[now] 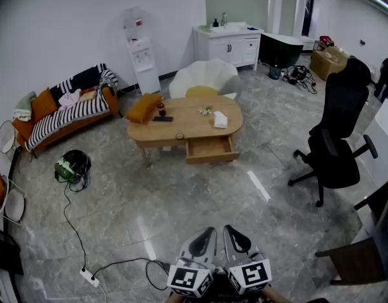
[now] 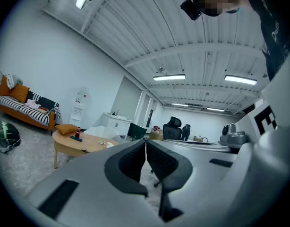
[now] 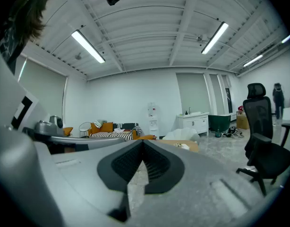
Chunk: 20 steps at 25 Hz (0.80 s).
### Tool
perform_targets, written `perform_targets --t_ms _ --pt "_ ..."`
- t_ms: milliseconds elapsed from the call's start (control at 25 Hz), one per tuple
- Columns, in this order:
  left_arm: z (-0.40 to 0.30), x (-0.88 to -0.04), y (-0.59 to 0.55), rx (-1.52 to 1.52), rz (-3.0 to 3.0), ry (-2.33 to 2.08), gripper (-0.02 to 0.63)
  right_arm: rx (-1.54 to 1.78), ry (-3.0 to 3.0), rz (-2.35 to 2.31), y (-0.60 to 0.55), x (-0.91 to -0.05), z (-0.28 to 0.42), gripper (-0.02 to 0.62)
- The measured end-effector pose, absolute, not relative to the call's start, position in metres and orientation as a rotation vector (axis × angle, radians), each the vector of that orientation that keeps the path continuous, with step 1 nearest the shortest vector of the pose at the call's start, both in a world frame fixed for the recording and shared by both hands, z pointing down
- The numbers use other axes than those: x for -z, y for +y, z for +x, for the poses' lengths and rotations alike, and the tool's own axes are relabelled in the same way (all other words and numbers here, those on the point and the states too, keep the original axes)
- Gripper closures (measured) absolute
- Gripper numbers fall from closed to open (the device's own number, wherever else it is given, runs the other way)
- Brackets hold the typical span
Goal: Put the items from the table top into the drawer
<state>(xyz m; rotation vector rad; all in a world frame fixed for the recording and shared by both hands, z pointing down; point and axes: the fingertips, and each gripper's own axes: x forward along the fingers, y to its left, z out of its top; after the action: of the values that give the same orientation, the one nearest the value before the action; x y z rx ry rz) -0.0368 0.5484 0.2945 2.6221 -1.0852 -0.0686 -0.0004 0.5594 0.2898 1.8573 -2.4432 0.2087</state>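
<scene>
An oval wooden table (image 1: 195, 130) stands far across the room, its front drawer (image 1: 210, 149) pulled open. On the top are a red bottle (image 1: 161, 108), a flat black item (image 1: 162, 118), a small pale-green item (image 1: 206, 110) and a white cloth (image 1: 220, 119). A small dark round thing (image 1: 179, 136) sits at the table's front edge. My left gripper (image 1: 210, 231) and right gripper (image 1: 229, 230) are side by side at the bottom of the head view, well short of the table, both shut and empty. The left gripper (image 2: 145, 141) sees the table (image 2: 74, 143) at its left; the right gripper (image 3: 143, 141) sees the table (image 3: 185, 145) just right of its tips.
An orange cushion (image 1: 143, 108) lies at the table's left end and a white chair (image 1: 203, 77) stands behind it. A black office chair (image 1: 333, 144) is at the right, a striped sofa (image 1: 64, 112) at the left. A helmet (image 1: 72, 167), cable and power strip (image 1: 90, 276) lie on the floor.
</scene>
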Motion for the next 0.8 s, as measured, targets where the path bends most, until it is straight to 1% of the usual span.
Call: perform_targets --t_ms 400,800 --pt "-0.038 -0.298 0.541 0.097 2.586 -1.047 0.589 -0.290 -2.484 1.858 0.554 -0.300 0.000 0.591" --pt "-0.037 -0.318 0.477 0.026 2.576 -1.044 0.589 -0.369 -2.453 1.865 0.492 -0.315 0.005 0.591"
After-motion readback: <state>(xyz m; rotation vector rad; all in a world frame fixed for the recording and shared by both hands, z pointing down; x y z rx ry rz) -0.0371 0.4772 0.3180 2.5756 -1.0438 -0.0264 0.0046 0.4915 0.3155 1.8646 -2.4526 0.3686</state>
